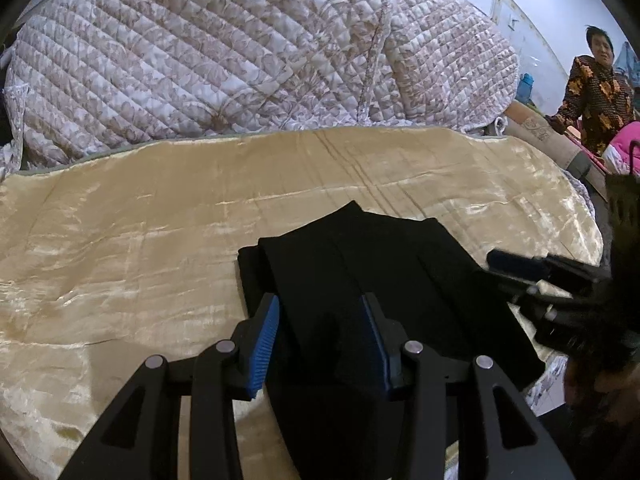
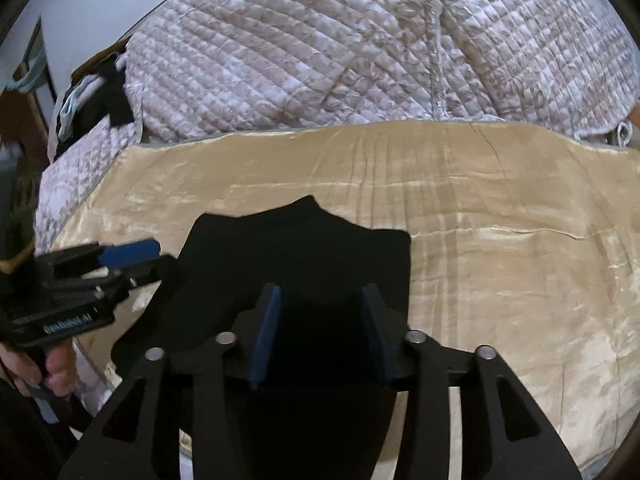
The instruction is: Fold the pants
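Black pants [image 1: 360,264] lie folded into a compact stack on a shiny beige blanket [image 1: 140,240]. My left gripper [image 1: 323,304] hovers over the stack's near edge with its blue pads apart and nothing between them. My right gripper [image 2: 322,300] is also open above the pants [image 2: 304,248], which fill the space under its fingers. Each gripper shows in the other's view: the right one [image 1: 520,268] at the pants' right side, the left one [image 2: 120,256] at their left side.
A large quilted floral comforter [image 1: 240,60] is piled behind the blanket [image 2: 500,260]. A person in a patterned top [image 1: 596,96] stands at the far right beside pink cloth [image 1: 624,144]. The bed's near edge drops off below the pants.
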The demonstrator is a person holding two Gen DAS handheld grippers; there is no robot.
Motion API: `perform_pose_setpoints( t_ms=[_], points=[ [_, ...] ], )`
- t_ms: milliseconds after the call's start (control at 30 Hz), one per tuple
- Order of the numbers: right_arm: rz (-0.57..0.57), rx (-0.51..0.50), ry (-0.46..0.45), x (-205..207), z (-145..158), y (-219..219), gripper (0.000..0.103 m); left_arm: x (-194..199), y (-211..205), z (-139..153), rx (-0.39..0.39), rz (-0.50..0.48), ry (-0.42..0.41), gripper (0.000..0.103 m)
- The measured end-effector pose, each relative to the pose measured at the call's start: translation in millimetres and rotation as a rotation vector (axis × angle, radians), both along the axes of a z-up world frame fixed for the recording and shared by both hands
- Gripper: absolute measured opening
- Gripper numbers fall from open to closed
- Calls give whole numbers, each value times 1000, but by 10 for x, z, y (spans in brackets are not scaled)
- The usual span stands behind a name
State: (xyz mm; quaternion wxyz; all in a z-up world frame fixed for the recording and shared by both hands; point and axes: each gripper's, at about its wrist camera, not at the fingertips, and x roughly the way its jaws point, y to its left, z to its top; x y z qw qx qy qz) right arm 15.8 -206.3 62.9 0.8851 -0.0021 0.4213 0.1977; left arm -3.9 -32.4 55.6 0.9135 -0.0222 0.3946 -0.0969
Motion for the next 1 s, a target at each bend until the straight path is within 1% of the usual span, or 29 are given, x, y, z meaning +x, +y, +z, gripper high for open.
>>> perform_pose_setpoints(
  t_ms=[100,167,200,267,333,367,567,633,800,833,900,933,1000],
  points=[
    [2,12,19,-89,-66,11,44,-69,5,-8,5,-3,-5,45],
    [8,15,16,-153,-93,26,44,-113,18,-65,4,-6,4,45],
    [14,-1,8,-185,-110,52,44,-133,19,-106,5,-13,15,44],
    [35,-74,-18,-241,-163,129,44,-163,12,-230,21,-29,44,43],
    [63,-134,-24,-263,-250,201,44,-209,14,-291,25,-36,33,43],
    [66,-139,-37,-270,-263,206,45,-222,7,-283,31,-39,27,43],
    [46,-98,-8,-212,-259,141,48,-216,-7,-240,38,-38,30,42],
    [46,-98,-18,-238,-229,158,48,-212,-3,-212,37,-32,30,41],
    [55,-70,-75,-279,-99,189,48,-212,18,-134,28,-29,10,41],
    [59,-78,-66,-268,-121,210,48,-198,14,-155,28,-31,18,41],
    [70,-100,-4,-220,-243,253,48,-165,3,-238,31,-33,49,41],
    [70,-103,0,-219,-280,260,48,-162,8,-258,29,-32,51,41],
    [71,-97,-7,-220,-241,243,48,-162,24,-220,34,-41,38,41]
  ],
)
